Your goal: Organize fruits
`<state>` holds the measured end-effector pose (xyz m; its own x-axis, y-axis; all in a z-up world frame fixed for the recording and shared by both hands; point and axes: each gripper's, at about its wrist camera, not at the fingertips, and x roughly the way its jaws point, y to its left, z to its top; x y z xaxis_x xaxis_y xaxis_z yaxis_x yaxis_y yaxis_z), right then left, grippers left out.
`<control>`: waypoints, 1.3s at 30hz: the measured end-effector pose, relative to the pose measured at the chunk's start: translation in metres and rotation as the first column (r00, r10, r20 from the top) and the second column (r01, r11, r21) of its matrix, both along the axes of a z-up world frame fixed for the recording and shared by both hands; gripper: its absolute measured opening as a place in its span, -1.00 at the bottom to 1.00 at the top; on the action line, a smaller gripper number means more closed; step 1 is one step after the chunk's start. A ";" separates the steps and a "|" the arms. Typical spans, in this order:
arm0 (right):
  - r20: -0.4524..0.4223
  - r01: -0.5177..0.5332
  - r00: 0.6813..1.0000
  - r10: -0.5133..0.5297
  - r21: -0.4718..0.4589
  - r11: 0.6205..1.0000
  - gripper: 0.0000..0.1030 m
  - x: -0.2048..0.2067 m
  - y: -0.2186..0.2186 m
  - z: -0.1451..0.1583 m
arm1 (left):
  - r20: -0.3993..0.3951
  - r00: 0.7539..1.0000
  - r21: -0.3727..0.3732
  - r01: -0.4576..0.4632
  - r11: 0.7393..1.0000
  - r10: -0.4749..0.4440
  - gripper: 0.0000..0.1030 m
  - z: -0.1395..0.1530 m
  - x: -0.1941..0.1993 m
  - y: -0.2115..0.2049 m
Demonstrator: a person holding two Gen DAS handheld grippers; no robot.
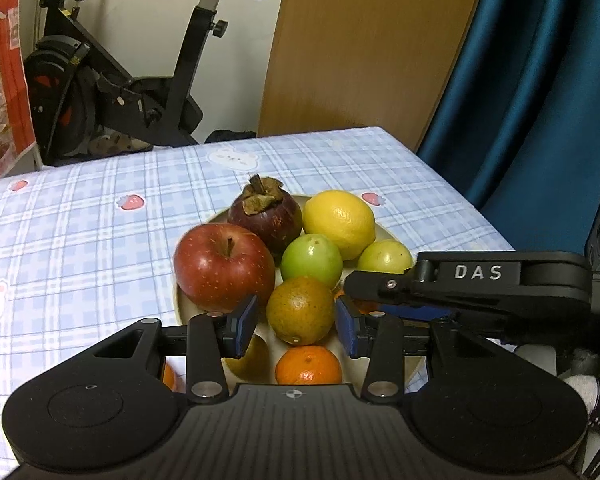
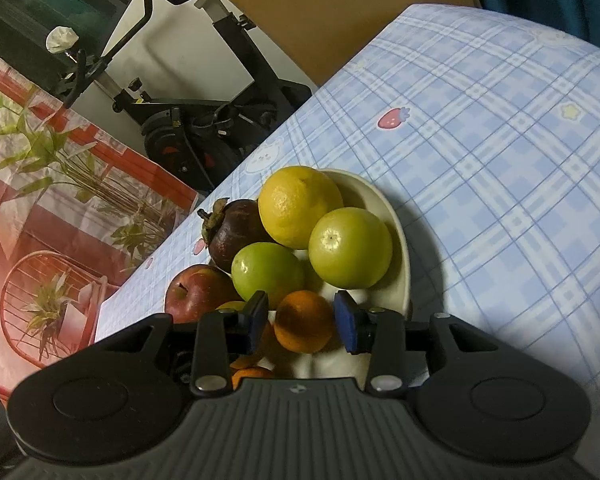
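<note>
Left wrist view shows your left gripper spread open around a greenish-orange citrus on the cream plate, beside the red apple. Your right gripper is likewise open, its pads flanking a small orange without clearly touching. Plate sits on the checked desk.

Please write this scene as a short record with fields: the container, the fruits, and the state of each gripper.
container: pale plate on checked tablecloth
fruits: red apple, mangosteen, lemon, two green fruits, several oranges
left gripper: open, around greenish orange
right gripper: open, around orange
</note>
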<state>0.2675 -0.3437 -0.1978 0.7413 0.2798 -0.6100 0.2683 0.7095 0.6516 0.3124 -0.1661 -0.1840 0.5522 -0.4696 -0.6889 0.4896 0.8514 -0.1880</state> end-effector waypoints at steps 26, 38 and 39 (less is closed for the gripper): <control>0.137 -0.229 0.952 0.273 -0.271 0.935 -0.16 -0.045 0.093 0.041 | 0.084 0.980 -0.072 -0.177 0.982 0.183 -0.12 0.047 -0.056 0.162; 0.090 -0.415 0.859 0.504 -0.453 0.789 0.20 -0.051 0.169 0.030 | 0.013 0.984 -0.121 -0.175 0.977 0.178 0.00 0.018 -0.057 0.180; 0.087 -0.431 0.843 0.530 -0.480 0.764 0.28 -0.051 0.176 0.029 | 0.002 0.984 -0.131 -0.177 0.975 0.179 0.07 0.017 -0.055 0.183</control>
